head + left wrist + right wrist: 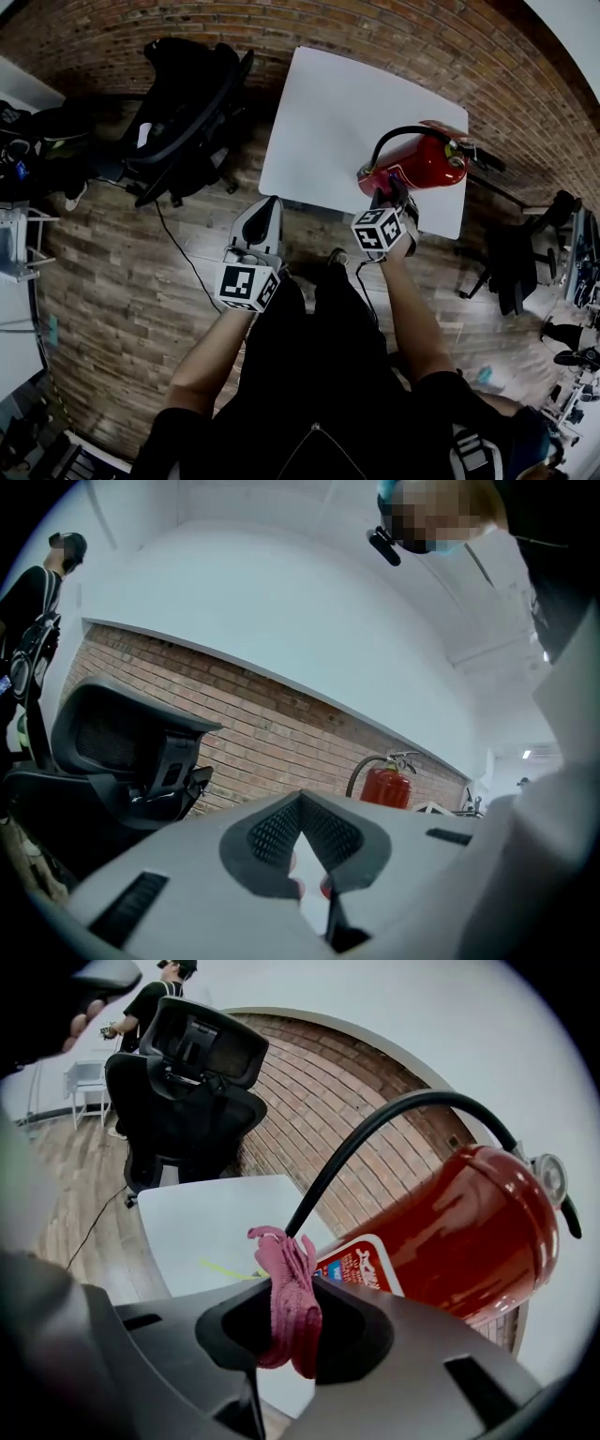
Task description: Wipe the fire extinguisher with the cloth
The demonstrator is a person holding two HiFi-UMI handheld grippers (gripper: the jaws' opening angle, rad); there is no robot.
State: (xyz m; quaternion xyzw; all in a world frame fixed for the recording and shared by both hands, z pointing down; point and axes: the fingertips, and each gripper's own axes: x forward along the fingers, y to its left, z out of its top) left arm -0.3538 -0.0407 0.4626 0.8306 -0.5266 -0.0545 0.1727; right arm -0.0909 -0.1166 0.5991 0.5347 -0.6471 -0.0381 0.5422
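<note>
Nearest the person, the left gripper (302,801) hangs off to the left of the fire extinguisher (459,1232), well apart from it. Its jaws are drawn together on nothing, so it takes no part for now. The right gripper (291,1326) is clamped on the pink cloth (287,1279), whose bunched end stands up just beside the extinguisher's labelled base. Whether the cloth actually presses on the red cylinder is hard to tell from these angles. The extinguisher lies on its side on the white table (328,112), with its black hose (375,1138) arching over it. I judge that the cloth is gripped and in place, and that most of the cylinder still needs wiping. Beyond the extinguisher stands a black office chair (187,1082).
</note>
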